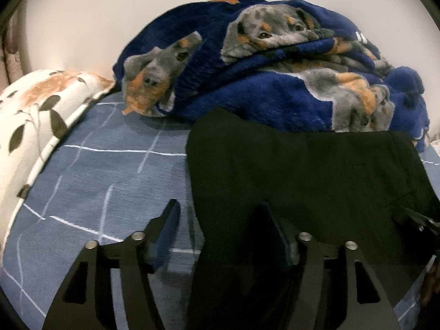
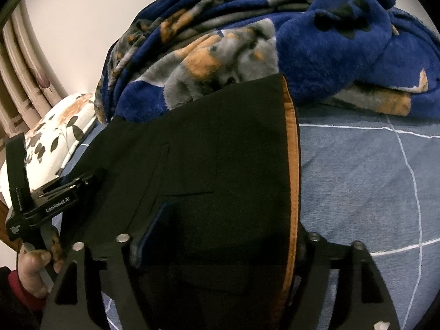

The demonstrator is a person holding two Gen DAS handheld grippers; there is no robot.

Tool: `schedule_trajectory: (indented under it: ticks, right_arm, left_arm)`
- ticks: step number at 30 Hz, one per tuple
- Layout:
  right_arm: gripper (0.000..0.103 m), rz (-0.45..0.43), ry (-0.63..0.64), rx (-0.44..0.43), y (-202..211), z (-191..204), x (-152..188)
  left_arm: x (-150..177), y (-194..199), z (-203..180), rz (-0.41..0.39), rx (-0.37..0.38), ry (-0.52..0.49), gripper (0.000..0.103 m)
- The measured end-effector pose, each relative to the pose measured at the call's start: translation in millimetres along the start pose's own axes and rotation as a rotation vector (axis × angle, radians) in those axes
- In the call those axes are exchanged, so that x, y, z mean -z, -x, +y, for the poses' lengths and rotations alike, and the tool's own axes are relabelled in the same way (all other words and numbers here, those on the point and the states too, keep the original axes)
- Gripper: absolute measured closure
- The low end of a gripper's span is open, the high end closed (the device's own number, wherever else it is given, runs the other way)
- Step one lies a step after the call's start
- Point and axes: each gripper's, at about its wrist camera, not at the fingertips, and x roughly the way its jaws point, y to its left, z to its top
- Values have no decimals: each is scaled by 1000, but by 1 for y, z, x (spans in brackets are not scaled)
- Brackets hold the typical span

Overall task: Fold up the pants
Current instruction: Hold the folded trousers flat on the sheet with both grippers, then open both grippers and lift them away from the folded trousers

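The left gripper [image 1: 220, 236] hangs open over the bed [image 1: 96, 170], its right finger above the black pants [image 1: 288, 170] (left edge between the fingers [image 1: 170, 220]); a blanket [image 1: 261, 63] lies beyond, a pillow [image 1: 35, 115] far left.

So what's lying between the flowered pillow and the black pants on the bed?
Only bare blue checked bedsheet lies between the pillow and the pants, as the left wrist view shows. The left claw straddles the pants' near left edge.

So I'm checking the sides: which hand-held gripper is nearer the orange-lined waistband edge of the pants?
Right. The right hand-held gripper straddles the orange-lined waistband edge; the left hand-held gripper sits at the opposite edge of the black pants, near the floral pillow.
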Motion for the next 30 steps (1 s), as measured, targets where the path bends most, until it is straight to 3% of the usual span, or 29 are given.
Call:
schedule_trajectory:
  ticks: [3, 5, 9, 18, 23, 24, 28, 30]
  right_arm:
    - [17, 13, 21, 4, 0, 3, 0]
    - [15, 4, 29, 77, 7, 6, 0]
    - [14, -100, -16, 81, 43, 10, 0]
    - [10, -191, -5, 57, 111, 51, 39]
    - [7, -221, -39, 44, 140, 68, 62]
    - [6, -228, -36, 40, 145, 71, 66]
    - [6, -235, -22, 41, 170, 80, 79]
    - [5, -245, -24, 40, 181, 83, 83]
  left_arm:
    - [1, 7, 1, -23, -17, 1, 35]
    - [1, 11, 2, -23, -41, -8, 30]
    - [1, 34, 8, -50, -87, -13, 22]
    - [13, 114, 14, -165, -15, 99, 9]
    - [22, 165, -8, -227, -33, 32, 5]
    - [23, 174, -14, -238, -37, 10, 0]
    - [29, 223, -39, -323, -111, -108, 0]
    - [33, 250, -49, -366, -113, -141, 0]
